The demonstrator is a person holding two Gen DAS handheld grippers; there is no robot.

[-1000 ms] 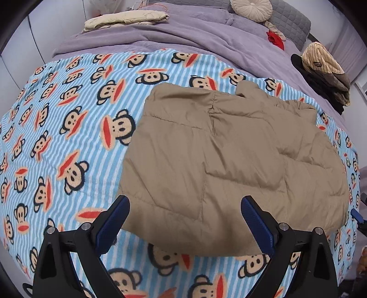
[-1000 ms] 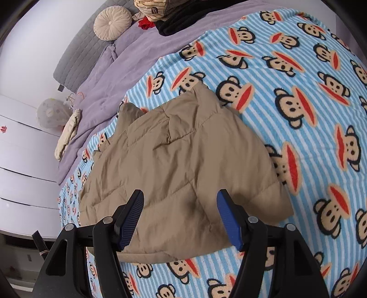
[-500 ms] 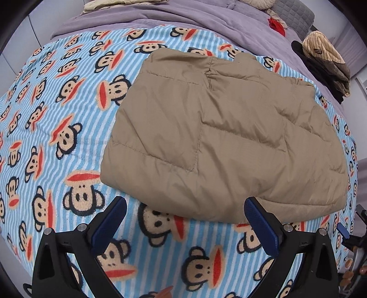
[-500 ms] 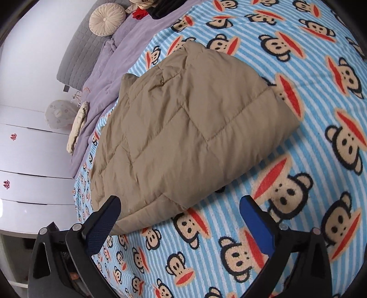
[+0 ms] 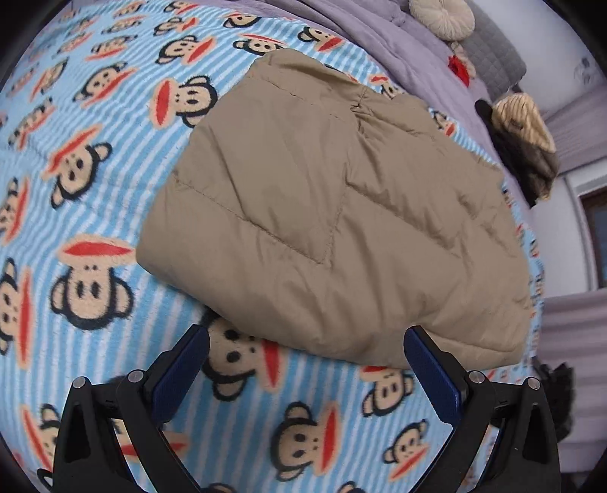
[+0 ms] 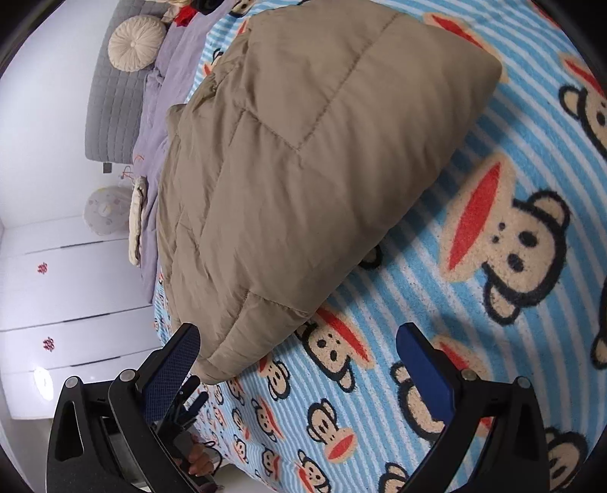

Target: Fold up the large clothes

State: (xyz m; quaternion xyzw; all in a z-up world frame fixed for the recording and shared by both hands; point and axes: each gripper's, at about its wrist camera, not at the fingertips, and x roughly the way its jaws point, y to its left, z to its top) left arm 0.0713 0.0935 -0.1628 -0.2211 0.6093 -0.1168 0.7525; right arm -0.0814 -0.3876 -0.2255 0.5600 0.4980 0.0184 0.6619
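Observation:
A tan quilted puffer jacket (image 5: 334, 212) lies folded into a thick rectangle on the blue striped monkey-print blanket (image 5: 87, 197). My left gripper (image 5: 307, 360) hovers open just short of the jacket's near edge, its blue pads empty. From the other side, the same jacket (image 6: 303, 163) fills the upper middle of the right wrist view. My right gripper (image 6: 297, 354) stands wide open at the jacket's near corner, nothing between its pads. The other gripper, with fingers on its handle, shows small past my right gripper's left finger.
A lilac duvet (image 5: 379, 34), a round cream cushion (image 5: 442, 17) and a grey headboard (image 5: 497, 57) lie beyond the jacket. A pile of dark and striped clothes (image 5: 519, 140) sits at the bed's far right. White drawers (image 6: 72, 303) stand beside the bed.
Both grippers have sunk toward the bed and drawn back off the jacket to its near edges. The right gripper's jaws have widened, and both views have rolled.

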